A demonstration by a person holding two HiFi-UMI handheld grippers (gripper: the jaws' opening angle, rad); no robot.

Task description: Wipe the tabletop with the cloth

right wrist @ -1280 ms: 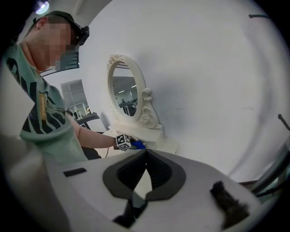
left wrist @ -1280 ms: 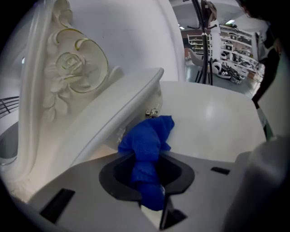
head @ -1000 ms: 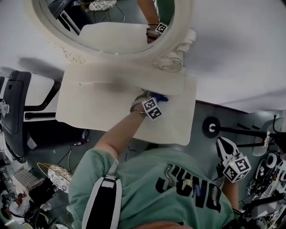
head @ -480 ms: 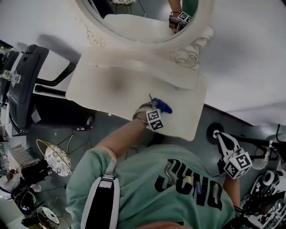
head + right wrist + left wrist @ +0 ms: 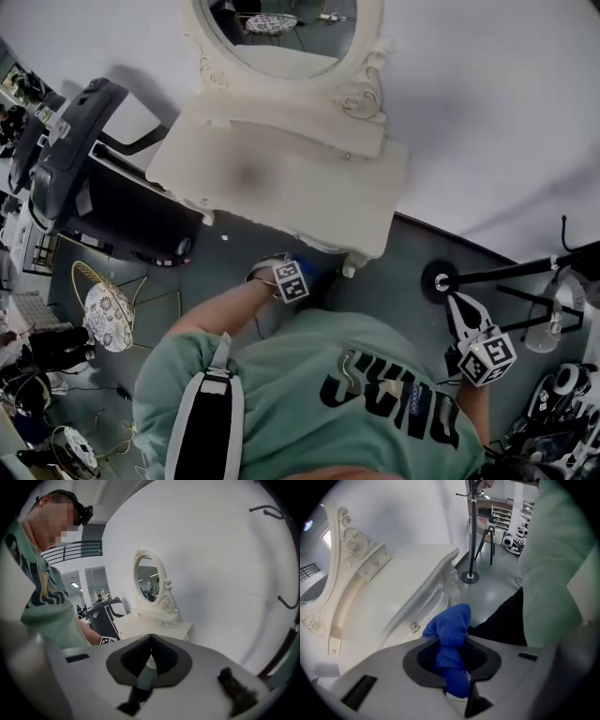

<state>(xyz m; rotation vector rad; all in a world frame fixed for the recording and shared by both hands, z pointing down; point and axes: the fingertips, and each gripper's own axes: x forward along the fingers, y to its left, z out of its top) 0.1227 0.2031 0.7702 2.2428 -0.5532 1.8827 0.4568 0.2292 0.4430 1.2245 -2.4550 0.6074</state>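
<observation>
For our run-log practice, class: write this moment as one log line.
left tool: shut on blue cloth, clear of table | right tool: shut, empty, at person's side

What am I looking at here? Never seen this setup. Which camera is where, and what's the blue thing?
There is no robot arm. A person in a green shirt holds a handheld two-jaw gripper in each hand. The top-down picture comes from a camera on the person's head. The other two come from wide-angle cameras riding on each gripper, looking along its jaws. The cubes with square markers are part of the grippers.

The furniture is a white dressing table with an oval mirror. I see nothing lying on its top, only a faint darker patch.

The blue thing is the cloth. It is clamped in the left gripper, which is off the table, just in front of its near edge. The right gripper is shut with nothing in it, held at the person's right side.
</observation>
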